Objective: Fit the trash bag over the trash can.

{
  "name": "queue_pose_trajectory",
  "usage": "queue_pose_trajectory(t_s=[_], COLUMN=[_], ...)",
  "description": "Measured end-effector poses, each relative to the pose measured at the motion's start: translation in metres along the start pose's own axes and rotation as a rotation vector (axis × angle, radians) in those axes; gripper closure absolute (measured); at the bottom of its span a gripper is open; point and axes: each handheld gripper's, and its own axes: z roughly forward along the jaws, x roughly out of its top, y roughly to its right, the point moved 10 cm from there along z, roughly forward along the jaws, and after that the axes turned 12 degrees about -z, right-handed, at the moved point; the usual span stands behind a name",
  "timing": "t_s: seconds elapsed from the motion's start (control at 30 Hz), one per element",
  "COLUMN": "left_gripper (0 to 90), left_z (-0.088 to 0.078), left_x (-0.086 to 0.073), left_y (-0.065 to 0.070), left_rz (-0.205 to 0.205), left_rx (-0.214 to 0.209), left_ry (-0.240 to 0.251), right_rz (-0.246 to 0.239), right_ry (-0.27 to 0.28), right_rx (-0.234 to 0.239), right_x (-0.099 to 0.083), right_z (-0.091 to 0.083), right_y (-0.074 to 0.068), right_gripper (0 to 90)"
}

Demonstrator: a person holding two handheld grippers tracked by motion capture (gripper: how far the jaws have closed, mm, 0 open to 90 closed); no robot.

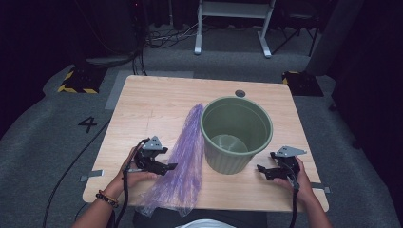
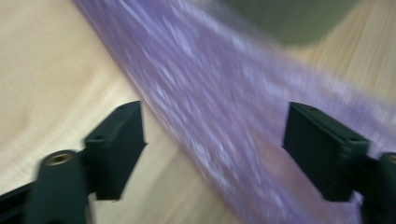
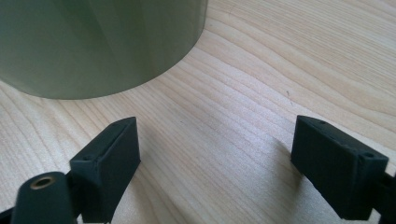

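A long, crumpled purple plastic bag (image 1: 183,156) lies lengthwise on the wooden table (image 1: 157,99), from the far side of the green bin (image 1: 236,133) to the near edge, where its end hangs over. My left gripper (image 1: 170,167) sits at the bag's left side. In the left gripper view its jaws stand wide apart over the blurred purple bag (image 2: 224,107) without pressing it, so the left gripper (image 2: 212,149) is open. My right gripper (image 1: 261,169) rests low beside the bin's right base. In its own view the right gripper (image 3: 215,158) is open over bare wood, close to the bin's wall (image 3: 93,42).
The bin stands upright with nothing visible inside. A dark round grommet (image 1: 240,93) sits near the table's far edge. Beyond the table are a white frame (image 1: 233,23), floor cables and yellow-black striped blocks (image 1: 76,80). A "4" (image 1: 88,124) marks the floor at left.
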Motion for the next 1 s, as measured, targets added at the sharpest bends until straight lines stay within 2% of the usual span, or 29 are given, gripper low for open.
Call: queue_pose_trajectory(t_s=[0.03, 0.13, 0.23, 0.33, 0.37, 0.4, 0.43, 0.47, 0.5, 0.57, 0.63, 0.77, 0.9, 0.93, 1.0], left_gripper=[17.8, 16.4, 15.8, 15.8, 15.8, 15.8, 15.8, 15.9, 15.9, 16.1, 18.0, 26.4, 35.3, 39.9, 44.5], left_z=[0.0, -0.001, 0.01, 0.028, 0.034, 0.034, 0.04, 0.051, 0.056, 0.063, 0.067, 0.072, 0.07, 0.069, 0.068], left_x=[0.0, 0.021, 0.034, 0.039, 0.04, 0.04, 0.041, 0.041, 0.04, 0.037, 0.036, 0.03, 0.03, 0.03, 0.03], left_y=[0.0, -0.007, -0.015, -0.024, -0.027, -0.027, -0.031, -0.034, -0.034, -0.035, -0.035, -0.037, -0.04, -0.041, -0.042], left_rz=[0.0, -0.012, -0.054, -0.088, -0.089, -0.089, -0.095, -0.101, -0.103, -0.076, -0.062, -0.031, -0.016, -0.012, -0.006], left_rx=[0.0, 0.002, -0.01, 0.011, 0.033, 0.033, 0.059, 0.079, 0.078, 0.097, 0.128, 0.166, 0.206, 0.219, 0.219], left_ry=[0.0, 0.046, 0.064, 0.035, 0.025, 0.025, 0.014, -0.007, -0.023, -0.044, -0.036, -0.072, -0.058, -0.049, -0.037], right_rz=[0.0, 0.0, 0.0, 0.0, -0.001, -0.001, -0.001, 0.0, 0.0, 0.0, 0.0, 0.0, 0.0, 0.0, 0.0], right_ry=[0.0, 0.0, 0.0, 0.0, 0.0, 0.0, 0.0, 0.0, 0.0, 0.0, 0.0, 0.0, 0.001, -0.001, 0.0], right_rx=[0.0, 0.0, 0.0, 0.0, 0.0, 0.0, 0.0, 0.0, 0.0, 0.0, 0.0, 0.0, 0.001, 0.0, 0.0], right_x=[0.0, 0.0, 0.0, 0.0, 0.0, 0.0, 0.0, 0.0, 0.0, 0.0, 0.0, 0.0, 0.0, 0.0, 0.0], right_z=[0.0, 0.0, 0.0, 0.0, 0.0, 0.0, 0.0, 0.0, 0.0, 0.0, 0.0, 0.0, 0.0, 0.0, 0.0], right_y=[0.0, 0.0, 0.0, 0.0, 0.0, 0.0, 0.0, 0.0, 0.0, 0.0, 0.0, 0.0, 0.0, 0.0, 0.0], right_gripper=[15.6, 15.6, 15.6, 15.6, 15.6, 15.6, 15.6, 15.6, 15.6, 15.6, 15.6, 15.6, 15.6, 15.6, 15.6])
